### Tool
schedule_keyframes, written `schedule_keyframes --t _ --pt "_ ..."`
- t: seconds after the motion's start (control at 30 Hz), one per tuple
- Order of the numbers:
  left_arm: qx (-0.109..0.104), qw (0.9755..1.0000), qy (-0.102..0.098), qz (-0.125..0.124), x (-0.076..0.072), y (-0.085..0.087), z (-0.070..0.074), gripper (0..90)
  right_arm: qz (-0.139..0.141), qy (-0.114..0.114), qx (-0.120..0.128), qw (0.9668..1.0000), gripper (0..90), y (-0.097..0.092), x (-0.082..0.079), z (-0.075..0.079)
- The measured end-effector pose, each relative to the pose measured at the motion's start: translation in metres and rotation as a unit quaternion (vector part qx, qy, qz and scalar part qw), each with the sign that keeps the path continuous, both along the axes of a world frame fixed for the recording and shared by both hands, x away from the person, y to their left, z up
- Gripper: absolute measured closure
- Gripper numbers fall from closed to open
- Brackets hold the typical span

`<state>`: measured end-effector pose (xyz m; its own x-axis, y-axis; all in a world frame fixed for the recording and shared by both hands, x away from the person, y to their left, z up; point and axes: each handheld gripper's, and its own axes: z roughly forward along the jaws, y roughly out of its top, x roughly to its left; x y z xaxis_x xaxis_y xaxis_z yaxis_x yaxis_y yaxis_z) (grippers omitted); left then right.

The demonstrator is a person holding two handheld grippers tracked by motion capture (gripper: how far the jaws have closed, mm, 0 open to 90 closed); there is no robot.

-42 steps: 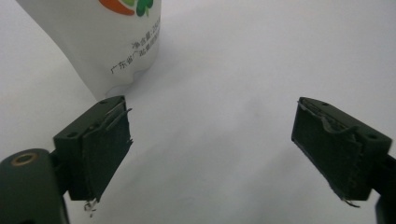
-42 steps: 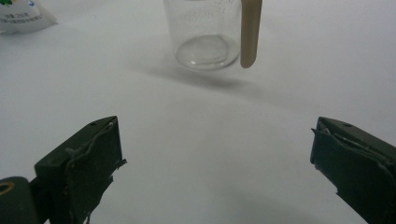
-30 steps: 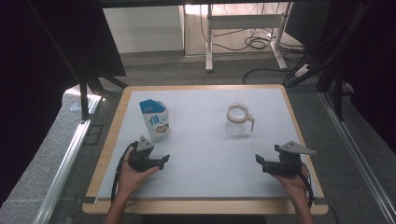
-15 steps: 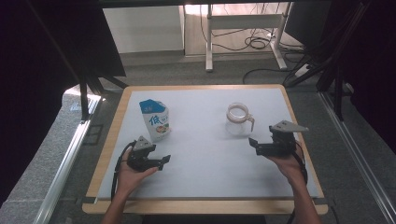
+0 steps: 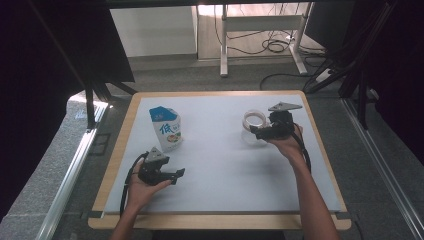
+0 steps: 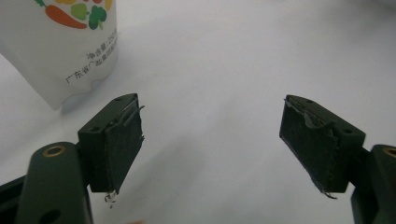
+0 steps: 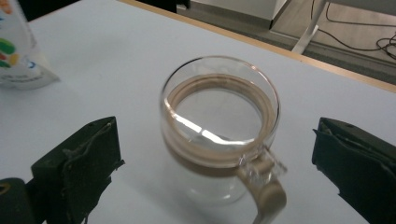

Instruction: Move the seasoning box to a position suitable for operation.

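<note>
A clear glass mug (image 5: 254,120) with a tan band and handle stands at the mat's back right. My right gripper (image 5: 253,132) is level right beside it. In the right gripper view the mug (image 7: 219,116) stands just ahead, between the two wide jaws of the right gripper (image 7: 215,144), whose pads do not touch it. These jaws have just been opening. A white and blue carton (image 5: 166,129) with vegetable pictures stands upright at the left. My left gripper (image 5: 179,173) rests open near the front left, the carton (image 6: 60,51) off to its left, nothing between its pads (image 6: 122,140).
A white mat (image 5: 225,170) covers the wooden table (image 5: 220,222). Dark frames and a metal rail (image 5: 70,185) flank the table. A desk's legs and cables (image 5: 272,45) lie on the floor beyond.
My right hand has moved from the front right corner up and back to the glass mug. The left hand, the carton and the mug have kept still.
</note>
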<state>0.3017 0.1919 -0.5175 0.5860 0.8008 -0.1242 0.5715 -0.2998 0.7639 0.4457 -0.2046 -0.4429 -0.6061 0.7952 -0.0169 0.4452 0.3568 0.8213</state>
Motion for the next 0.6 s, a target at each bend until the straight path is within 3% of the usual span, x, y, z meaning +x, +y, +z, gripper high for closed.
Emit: schedule_keyframes --t 0.43,0.47,0.6 --pt "-0.001 1.0000 -0.007 -0.001 -0.002 0.002 0.003 20.1 0.015 0.014 -0.011 0.9997 1.4 0.023 0.028 -0.014" --pt "0.000 1.0000 -0.007 -0.001 -0.002 0.002 0.003 20.1 0.013 0.021 -0.023 0.9994 1.5 0.026 0.034 -0.018" --pt "0.001 1.0000 -0.007 -0.003 -0.002 0.001 0.002 19.9 0.009 0.025 -0.032 0.9991 2.8 0.031 0.040 -0.024"
